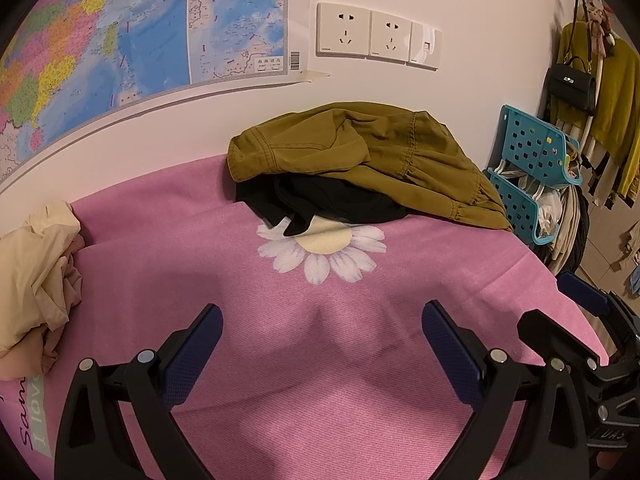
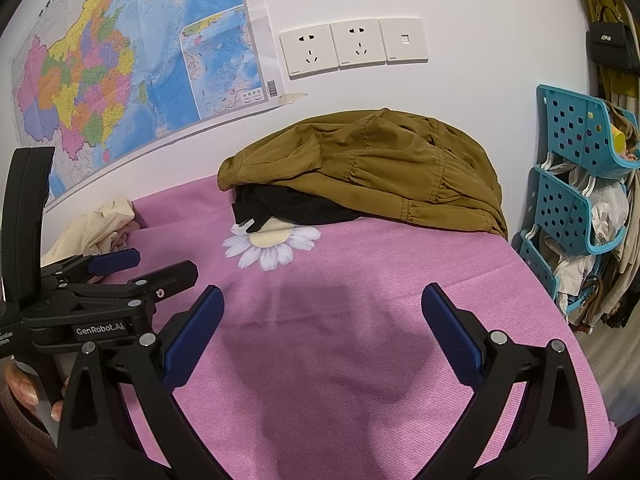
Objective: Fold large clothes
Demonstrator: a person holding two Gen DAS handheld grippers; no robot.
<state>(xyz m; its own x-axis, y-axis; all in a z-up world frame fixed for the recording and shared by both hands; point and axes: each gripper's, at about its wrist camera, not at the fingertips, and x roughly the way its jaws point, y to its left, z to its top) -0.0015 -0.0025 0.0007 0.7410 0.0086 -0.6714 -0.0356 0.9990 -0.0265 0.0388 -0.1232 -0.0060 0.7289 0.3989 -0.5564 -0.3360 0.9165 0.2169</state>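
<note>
Both spread-jawed grippers (image 1: 320, 330) (image 2: 322, 312) hover well short of the olive garment (image 1: 380, 156).

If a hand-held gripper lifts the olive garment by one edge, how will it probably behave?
The olive garment lies crumpled in soft folds, so it will probably drape and hang limp rather than hold its shape. It covers the black garment, which may be dragged along. Its gathered seams suggest fairly thick cloth, perhaps heavy.
</note>
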